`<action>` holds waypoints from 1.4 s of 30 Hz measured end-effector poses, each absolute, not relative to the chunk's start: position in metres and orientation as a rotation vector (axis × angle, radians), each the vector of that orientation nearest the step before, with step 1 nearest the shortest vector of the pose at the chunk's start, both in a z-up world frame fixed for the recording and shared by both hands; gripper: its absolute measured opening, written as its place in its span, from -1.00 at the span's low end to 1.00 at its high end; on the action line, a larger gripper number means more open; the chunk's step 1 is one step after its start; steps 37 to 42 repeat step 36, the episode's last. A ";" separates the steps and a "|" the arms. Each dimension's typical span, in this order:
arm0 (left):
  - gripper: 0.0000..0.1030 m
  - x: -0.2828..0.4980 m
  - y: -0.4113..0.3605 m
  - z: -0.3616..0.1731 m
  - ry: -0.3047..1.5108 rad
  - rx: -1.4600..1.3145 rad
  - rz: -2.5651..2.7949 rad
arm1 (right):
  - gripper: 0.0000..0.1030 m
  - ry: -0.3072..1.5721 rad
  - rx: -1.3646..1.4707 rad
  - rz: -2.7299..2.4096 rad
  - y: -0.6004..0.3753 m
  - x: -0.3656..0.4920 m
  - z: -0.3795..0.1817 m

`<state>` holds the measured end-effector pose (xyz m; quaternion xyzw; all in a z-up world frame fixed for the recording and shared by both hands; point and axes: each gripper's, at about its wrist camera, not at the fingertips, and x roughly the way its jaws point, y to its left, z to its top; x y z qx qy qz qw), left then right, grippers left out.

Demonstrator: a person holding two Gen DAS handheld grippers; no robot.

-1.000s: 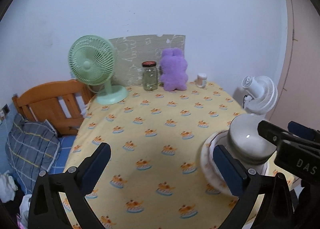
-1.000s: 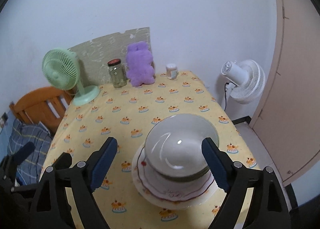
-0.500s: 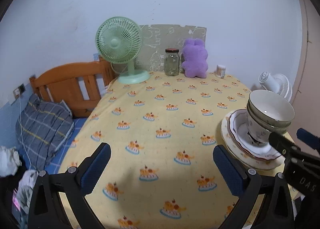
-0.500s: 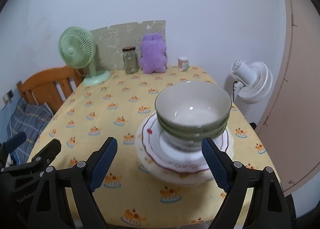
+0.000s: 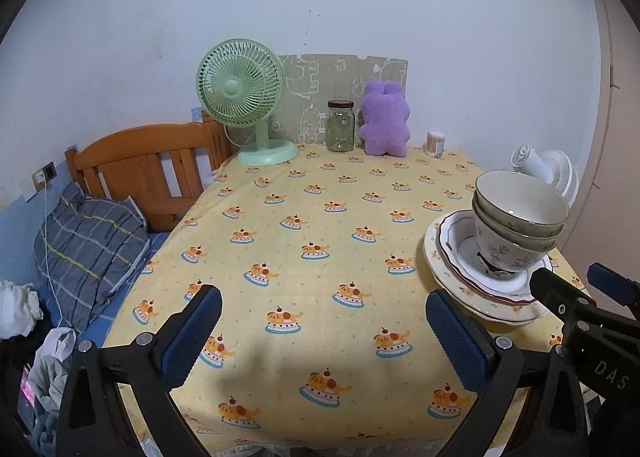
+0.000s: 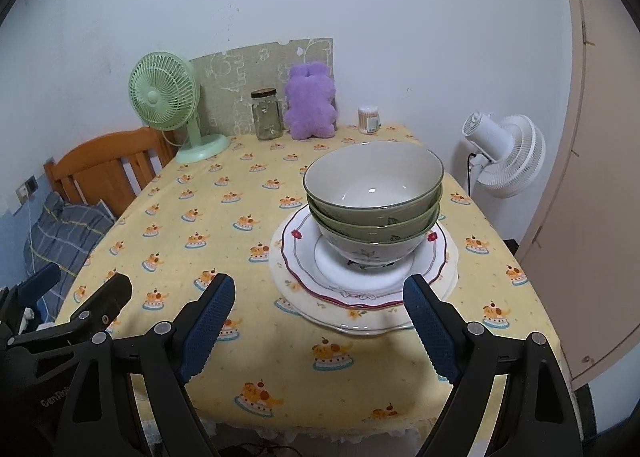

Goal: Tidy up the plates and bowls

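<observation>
Three bowls (image 6: pixel 374 205) are nested on two stacked plates (image 6: pixel 362 277) on the counter (image 6: pixel 224 217), right of the fan (image 6: pixel 164 95). Both claws, left (image 5: pixel 320 333) and right (image 6: pixel 316 327), are held wide open and empty. Stacking seems complete; withdrawal is probably all that remains.

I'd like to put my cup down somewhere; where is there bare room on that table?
The cloth lies bare from the green fan and jar at the wall forward to the near edge. The right side is crowded: stacked bowls on plates.
</observation>
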<state>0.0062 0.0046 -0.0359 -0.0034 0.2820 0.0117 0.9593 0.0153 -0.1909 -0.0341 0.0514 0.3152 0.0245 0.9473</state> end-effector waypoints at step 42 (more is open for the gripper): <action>1.00 0.005 0.005 -0.028 0.524 -0.023 0.013 | 0.71 0.607 0.092 0.038 -0.191 0.014 -0.024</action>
